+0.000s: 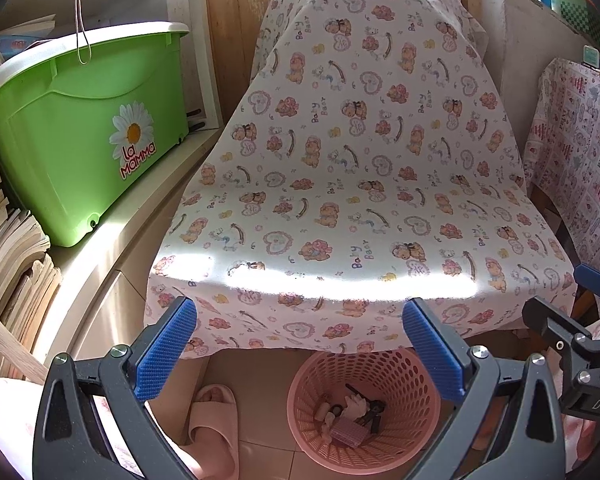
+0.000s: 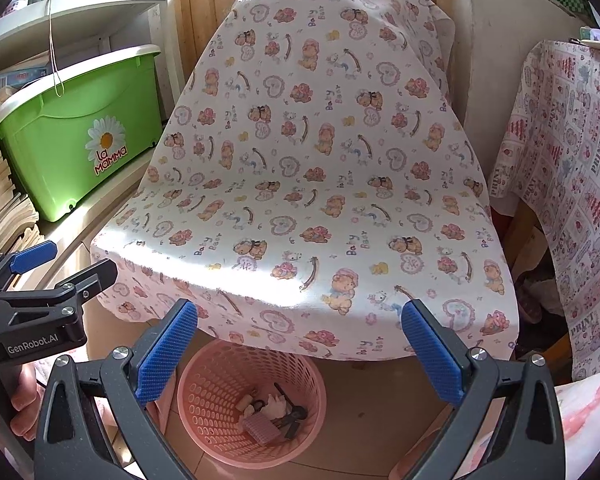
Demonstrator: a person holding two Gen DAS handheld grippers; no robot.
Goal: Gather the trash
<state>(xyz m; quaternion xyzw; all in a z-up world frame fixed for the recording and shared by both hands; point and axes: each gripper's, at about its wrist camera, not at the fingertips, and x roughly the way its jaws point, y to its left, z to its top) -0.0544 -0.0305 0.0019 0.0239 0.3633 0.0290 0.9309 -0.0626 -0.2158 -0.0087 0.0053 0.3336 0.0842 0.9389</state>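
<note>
A pink perforated waste basket (image 1: 404, 368) stands on the tiled floor under the front edge of a chair. It also shows in the right wrist view (image 2: 220, 372). Several small trash pieces (image 1: 352, 412) lie at its bottom, among them a pink ribbed piece (image 2: 262, 428) and dark bits. My left gripper (image 1: 300, 348) is open and empty, held above the basket. My right gripper (image 2: 300, 348) is open and empty, also above the basket. Each gripper shows at the edge of the other's view.
The chair is draped in a bear-print cloth (image 1: 360, 160). A green La Mamma bin (image 1: 80, 132) sits on a low cabinet at left beside stacked papers (image 1: 8, 248). A table with a pink printed cloth (image 2: 572, 184) stands at right. A pink slipper (image 1: 216, 420) lies on the floor.
</note>
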